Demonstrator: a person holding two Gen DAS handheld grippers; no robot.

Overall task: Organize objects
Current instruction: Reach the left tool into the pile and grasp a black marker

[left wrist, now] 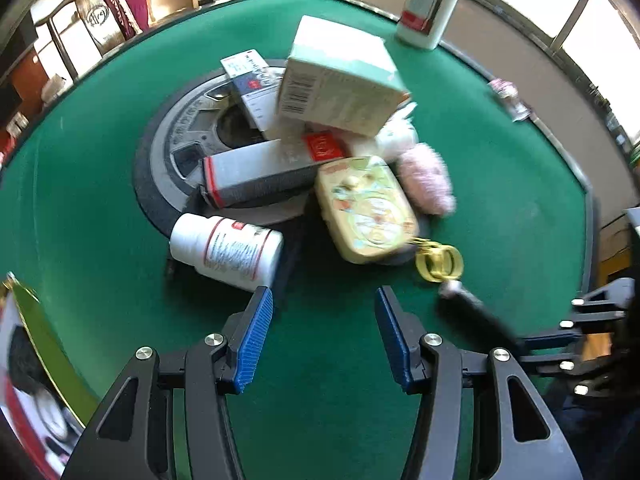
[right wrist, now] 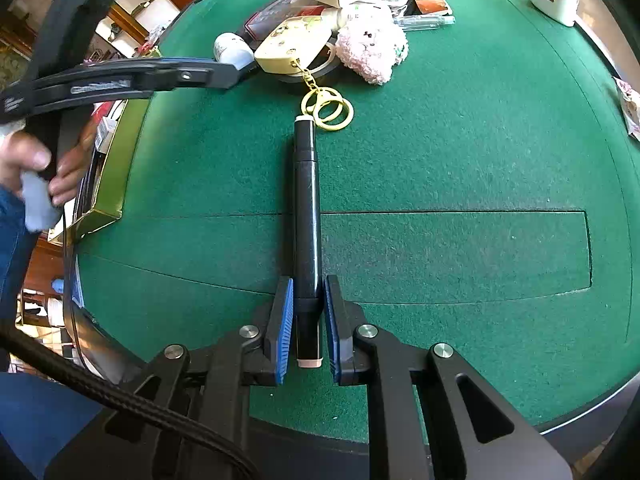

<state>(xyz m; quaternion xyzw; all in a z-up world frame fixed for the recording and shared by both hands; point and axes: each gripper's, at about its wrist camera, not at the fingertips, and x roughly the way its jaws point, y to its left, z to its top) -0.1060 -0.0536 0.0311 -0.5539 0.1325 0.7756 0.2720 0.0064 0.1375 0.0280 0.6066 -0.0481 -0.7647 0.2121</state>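
My right gripper (right wrist: 307, 296) is shut on a black marker pen (right wrist: 306, 216), which points away over the green table (right wrist: 440, 160); the pen also shows in the left wrist view (left wrist: 476, 312). My left gripper (left wrist: 324, 300) is open and empty, just short of a white pill bottle (left wrist: 228, 250) lying on its side. Behind it is a pile: a cream tin (left wrist: 368, 208) with a gold keyring (left wrist: 438, 260), a grey box (left wrist: 260, 172), a pale green box (left wrist: 340, 80) and a pink plush toy (left wrist: 426, 180).
A tall white bottle (left wrist: 430, 4) stands at the table's far edge. A green-edged open box (right wrist: 116, 168) sits at the left edge of the table. A small packet (left wrist: 510, 96) lies far right. A round dark hub (left wrist: 192, 148) lies under the pile.
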